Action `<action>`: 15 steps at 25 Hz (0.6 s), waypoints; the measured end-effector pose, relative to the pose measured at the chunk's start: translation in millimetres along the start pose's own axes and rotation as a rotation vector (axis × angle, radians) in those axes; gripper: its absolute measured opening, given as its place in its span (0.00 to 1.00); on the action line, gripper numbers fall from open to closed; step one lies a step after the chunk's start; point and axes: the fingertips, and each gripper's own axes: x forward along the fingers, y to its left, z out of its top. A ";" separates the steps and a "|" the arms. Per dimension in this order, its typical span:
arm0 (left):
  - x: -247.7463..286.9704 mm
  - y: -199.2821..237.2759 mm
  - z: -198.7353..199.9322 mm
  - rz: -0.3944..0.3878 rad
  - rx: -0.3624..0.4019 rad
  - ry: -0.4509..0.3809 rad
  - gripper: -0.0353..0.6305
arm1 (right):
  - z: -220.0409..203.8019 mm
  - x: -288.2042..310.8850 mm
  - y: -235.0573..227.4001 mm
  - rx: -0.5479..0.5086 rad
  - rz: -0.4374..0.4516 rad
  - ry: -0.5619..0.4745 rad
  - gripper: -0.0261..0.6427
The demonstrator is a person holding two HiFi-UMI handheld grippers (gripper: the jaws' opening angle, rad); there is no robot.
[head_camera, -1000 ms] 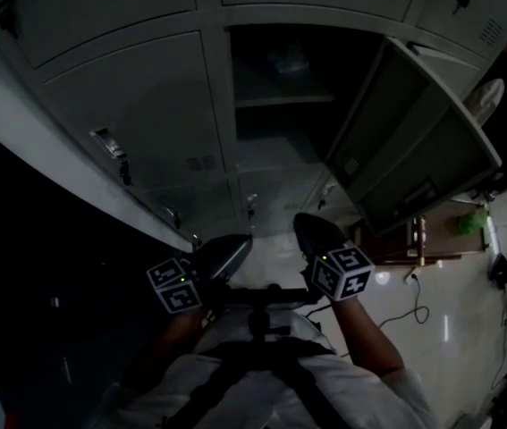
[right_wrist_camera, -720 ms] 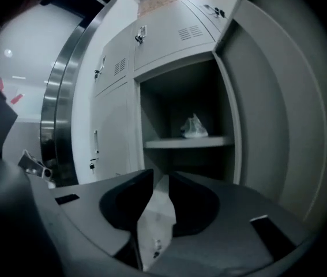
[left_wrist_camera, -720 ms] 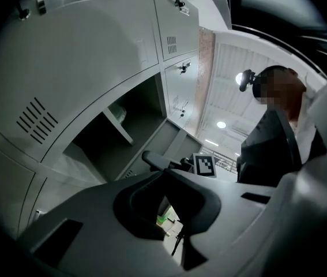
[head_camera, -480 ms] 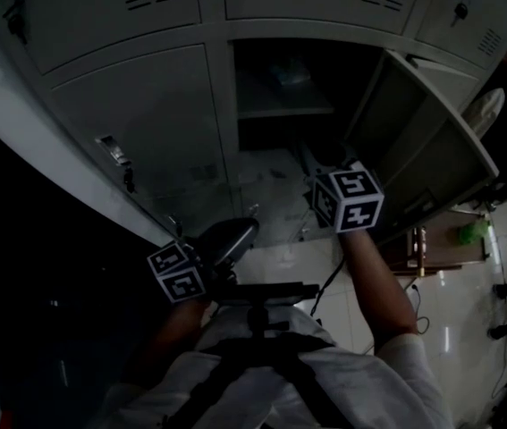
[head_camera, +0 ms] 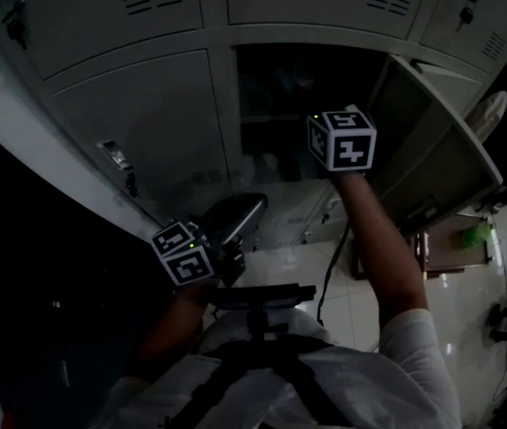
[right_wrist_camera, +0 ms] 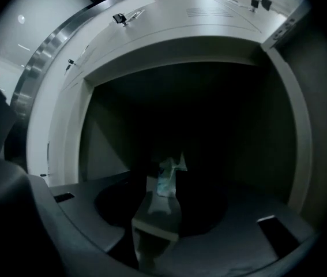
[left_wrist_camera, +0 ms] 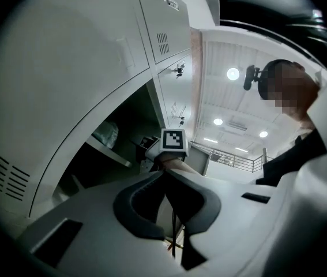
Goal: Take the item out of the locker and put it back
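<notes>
Right tongs (right_wrist_camera: 163, 189), just opening and empty, face a pale crumpled bag (right_wrist_camera: 169, 169) centre-frame inside the open grey metal locker (right_wrist_camera: 169, 51); left tongs (left_wrist_camera: 164, 175) clenched, empty.

Under me, a glossy pale tiled floor (head_camera: 454, 329). By its right edge, one low brown wooden frame (head_camera: 423, 253), with a small bright green object (head_camera: 477, 233) just beside it. Overhead, round white ceiling lamps (left_wrist_camera: 233, 73). Beyond them, a grey metal railing (left_wrist_camera: 232, 157).

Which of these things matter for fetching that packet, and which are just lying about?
In the job:
crumpled packet on the shelf; open locker; right gripper, jaws just been opening, nothing gripped.

Just lying about:
closed lockers; green object on the floor.
</notes>
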 end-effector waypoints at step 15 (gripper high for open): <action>23.0 2.4 23.0 -0.008 0.047 -0.009 0.04 | 22.9 103.1 -23.6 -0.043 -0.014 0.150 0.43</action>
